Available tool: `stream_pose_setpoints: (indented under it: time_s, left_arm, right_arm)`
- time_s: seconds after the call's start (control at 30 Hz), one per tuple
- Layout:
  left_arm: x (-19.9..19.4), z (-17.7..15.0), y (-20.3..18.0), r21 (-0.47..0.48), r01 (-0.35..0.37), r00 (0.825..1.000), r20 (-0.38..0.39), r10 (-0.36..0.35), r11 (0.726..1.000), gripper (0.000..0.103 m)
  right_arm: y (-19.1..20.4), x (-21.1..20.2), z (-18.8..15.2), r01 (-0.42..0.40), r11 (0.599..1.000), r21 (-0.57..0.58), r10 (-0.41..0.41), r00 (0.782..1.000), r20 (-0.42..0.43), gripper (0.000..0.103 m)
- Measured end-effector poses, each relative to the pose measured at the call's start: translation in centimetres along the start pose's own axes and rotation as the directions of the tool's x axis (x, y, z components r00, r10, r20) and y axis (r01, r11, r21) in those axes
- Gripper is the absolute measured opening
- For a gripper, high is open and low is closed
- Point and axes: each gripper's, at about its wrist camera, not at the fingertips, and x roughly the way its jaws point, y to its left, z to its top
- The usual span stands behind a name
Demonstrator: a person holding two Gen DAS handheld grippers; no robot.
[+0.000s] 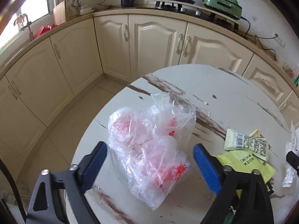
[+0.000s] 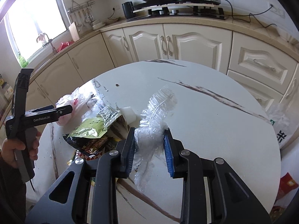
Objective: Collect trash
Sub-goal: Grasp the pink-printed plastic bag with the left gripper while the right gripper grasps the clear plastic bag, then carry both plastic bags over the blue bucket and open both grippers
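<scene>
Left wrist view: the left gripper (image 1: 149, 160) hangs with jaws spread either side of a clear bag (image 1: 149, 145) with red print, which lies on the round table (image 1: 233, 100). Green wrappers (image 1: 246, 145) lie just beside it.

Right wrist view: the right gripper (image 2: 150, 143) pinches crinkled clear plastic (image 2: 155, 115) above the table, beside the wrappers.

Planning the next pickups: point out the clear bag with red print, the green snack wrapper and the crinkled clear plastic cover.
clear bag with red print (image 1: 149, 149), left wrist view, on its crumpled middle.
green snack wrapper (image 2: 87, 129), right wrist view, on its flat face.
crinkled clear plastic cover (image 2: 158, 104), right wrist view, on its pleated edge.
</scene>
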Motion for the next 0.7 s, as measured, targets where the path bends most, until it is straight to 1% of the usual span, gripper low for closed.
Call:
stream_pose_setpoints:
  time_s: [0.03,0.07,0.17,0.27,0.4,0.53,0.7]
  left_arm:
    - [0.4,-0.1,0.1,0.003,0.001,1.000,0.001,-0.001,1.000,0.068]
    - [0.3,-0.4,0.0,0.010,0.011,1.000,0.020,-0.011,1.000,0.065]
    - [-0.3,-1.1,0.2,0.029,0.040,0.999,0.027,-0.041,0.999,0.059]
    - [-1.9,-2.2,1.3,0.017,0.106,0.993,0.044,-0.106,0.994,0.058]
    - [-4.9,-4.3,2.6,0.014,0.135,0.988,0.080,-0.136,0.991,0.058]
    - [-9.4,-6.3,3.5,0.027,0.153,0.978,0.142,-0.156,0.988,0.058]
    - [-17.2,-10.8,6.0,0.032,0.171,0.959,0.226,-0.174,0.985,0.058]
  right_arm:
    - [-0.1,0.2,0.0,-0.006,1.000,0.003,0.006,1.000,-0.003,0.027]
    - [0.0,0.4,0.0,-0.009,1.000,0.004,0.009,1.000,-0.006,0.027]
    - [0.1,0.6,-0.1,-0.009,1.000,0.000,0.009,1.000,-0.006,0.027]
    - [0.2,0.3,0.0,-0.020,1.000,0.004,0.020,1.000,0.001,0.027]
    - [1.2,-1.0,-0.3,-0.032,0.999,-0.003,0.032,0.999,0.019,0.027]
    - [3.0,-3.5,-0.4,-0.043,0.999,-0.020,0.044,0.998,0.052,0.027]
    - [7.2,-7.0,-0.7,-0.081,0.995,-0.063,0.087,0.993,0.084,0.027]
